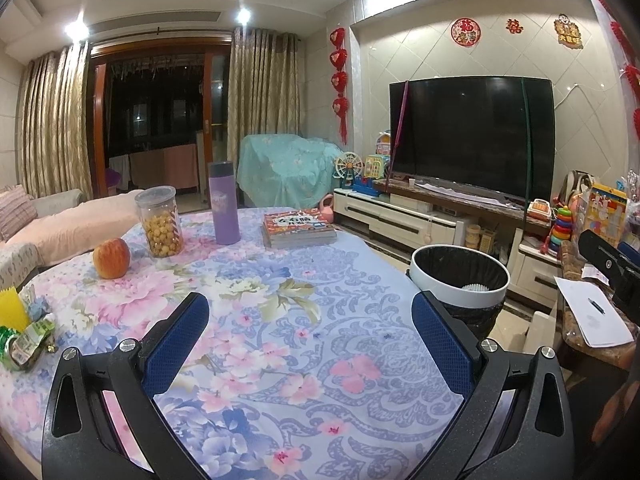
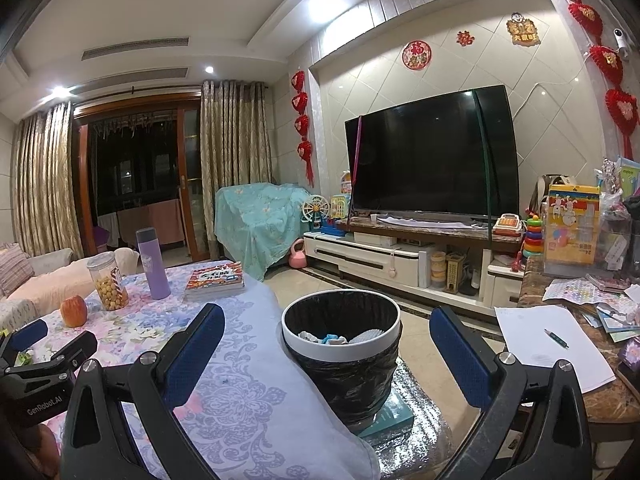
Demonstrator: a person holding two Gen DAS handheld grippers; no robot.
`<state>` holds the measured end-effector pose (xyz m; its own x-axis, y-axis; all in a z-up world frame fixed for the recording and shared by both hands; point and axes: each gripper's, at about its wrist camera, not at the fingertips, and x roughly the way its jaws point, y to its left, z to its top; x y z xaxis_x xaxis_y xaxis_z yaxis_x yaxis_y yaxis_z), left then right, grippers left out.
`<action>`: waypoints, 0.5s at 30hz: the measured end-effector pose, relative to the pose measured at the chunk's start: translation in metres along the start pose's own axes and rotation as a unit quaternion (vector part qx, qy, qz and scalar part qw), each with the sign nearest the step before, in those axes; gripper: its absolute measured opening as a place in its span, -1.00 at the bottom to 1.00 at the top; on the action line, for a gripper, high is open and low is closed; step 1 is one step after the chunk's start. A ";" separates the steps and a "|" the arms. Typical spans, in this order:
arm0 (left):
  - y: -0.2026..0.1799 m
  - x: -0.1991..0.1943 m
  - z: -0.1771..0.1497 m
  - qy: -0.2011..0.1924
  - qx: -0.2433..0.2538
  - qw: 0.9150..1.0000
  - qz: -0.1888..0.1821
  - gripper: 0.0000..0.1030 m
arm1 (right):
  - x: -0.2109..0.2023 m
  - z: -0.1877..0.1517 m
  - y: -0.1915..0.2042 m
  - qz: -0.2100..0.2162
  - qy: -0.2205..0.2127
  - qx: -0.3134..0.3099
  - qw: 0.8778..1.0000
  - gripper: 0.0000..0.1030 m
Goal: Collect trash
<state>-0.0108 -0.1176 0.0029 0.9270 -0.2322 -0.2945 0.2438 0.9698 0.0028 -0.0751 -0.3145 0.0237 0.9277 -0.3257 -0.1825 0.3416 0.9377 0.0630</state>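
A white-rimmed trash bin (image 2: 341,340) lined with a black bag stands beside the table; crumpled scraps and a white paper cup liner lie inside. My right gripper (image 2: 327,340) hangs open in front of it, nothing between its fingers. The bin (image 1: 460,276) also shows at the right in the left wrist view. My left gripper (image 1: 310,320) is open and empty over the floral tablecloth (image 1: 280,340). Crumpled green and white wrappers (image 1: 24,340) and a yellow scrap (image 1: 10,308) lie at the table's left edge. The left gripper's body (image 2: 44,364) appears low left in the right wrist view.
On the table stand an apple (image 1: 112,258), a jar of snack balls (image 1: 160,222), a purple flask (image 1: 224,204) and stacked books (image 1: 298,228). A TV (image 2: 432,152) on a low cabinet fills the far wall. A side table (image 2: 560,344) at right carries papers and a pen.
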 end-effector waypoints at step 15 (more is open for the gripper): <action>0.009 0.008 0.001 -0.002 -0.012 1.000 -0.014 1.00 | 0.011 -0.003 0.007 0.008 0.008 0.002 1.000 1.00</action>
<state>-0.0008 -0.1108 0.0015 0.9211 -0.2593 -0.2905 0.2627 0.9645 -0.0281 -0.0631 -0.3114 0.0193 0.9305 -0.3089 -0.1967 0.3275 0.9423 0.0697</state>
